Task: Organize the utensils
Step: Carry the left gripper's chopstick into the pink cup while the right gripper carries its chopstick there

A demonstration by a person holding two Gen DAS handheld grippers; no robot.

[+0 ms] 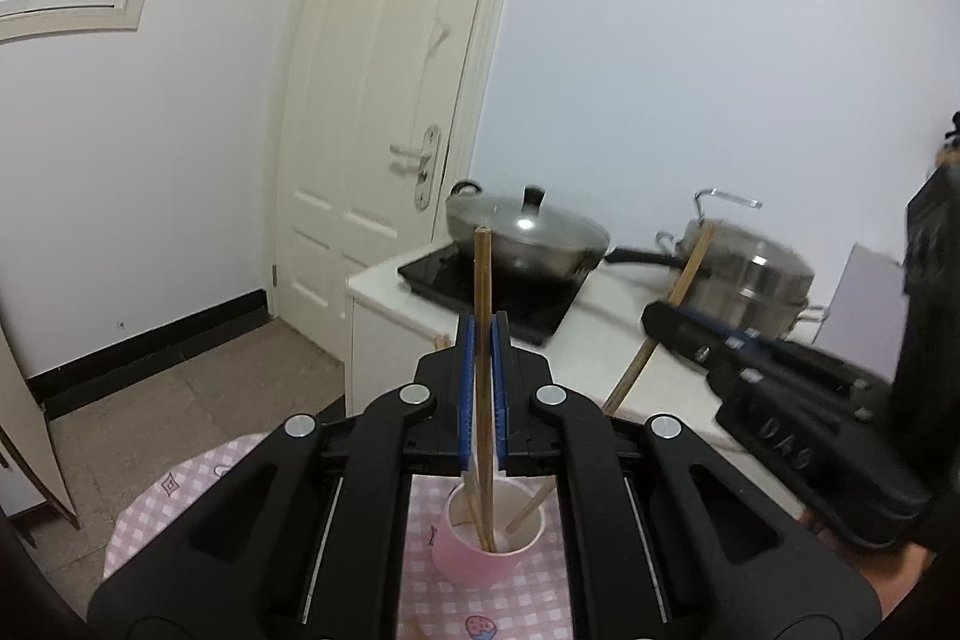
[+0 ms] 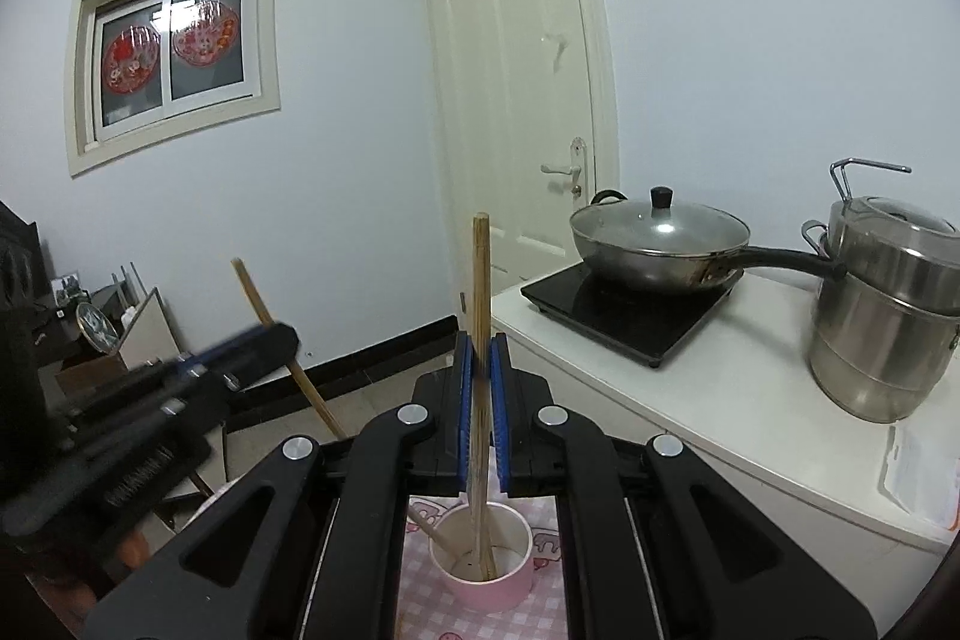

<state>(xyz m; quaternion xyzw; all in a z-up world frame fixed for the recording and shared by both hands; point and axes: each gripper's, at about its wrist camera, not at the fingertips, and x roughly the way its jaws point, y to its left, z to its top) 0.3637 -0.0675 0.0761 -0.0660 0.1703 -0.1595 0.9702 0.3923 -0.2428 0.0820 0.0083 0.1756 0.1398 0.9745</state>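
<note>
- The left gripper [image 1: 483, 334], black with blue pads, has its fingers pinched narrow on a single wooden chopstick [image 1: 483, 316] that stands nearly upright between them.
- That chopstick's top pokes up above the fingertips; its lower end reaches down into a pink cup [image 1: 480, 559] with a white inside.
- The right gripper [image 2: 482, 352], of the same make, has its fingers likewise pinched narrow on a second chopstick [image 2: 480, 304], also nearly upright, with its lower end down in the same pink cup [image 2: 483, 589].
- From the left gripper's camera, the right gripper [image 1: 660, 317] appears to the right, slightly blurred, with its chopstick [image 1: 666, 316] slanting through its tip.
- From the right gripper's camera, the left gripper [image 2: 282, 337] appears to the left, blurred, with its chopstick [image 2: 285, 340] slanting through its tip.
- At least one more wooden stick [image 1: 531, 508] leans against the inside of the cup's rim.
- The cup stands on a pink-and-white checked tablecloth [image 1: 180, 496] with small cartoon prints, away from its edges.
- Beyond the table, a white counter [image 2: 690, 400] carries a black induction hob [image 2: 624, 307] near its far left corner.
- A lidded steel wok [image 2: 660, 235] with a black knob and long black handle sits on the hob.
- A tall steel pot [image 2: 882, 322] stands toward the counter's right end, just beside the tip of the wok's handle.
- Behind the counter is a closed cream door [image 2: 516, 100]; a window [image 2: 174, 52] with round red decorations sits in the wall to its left.
</note>
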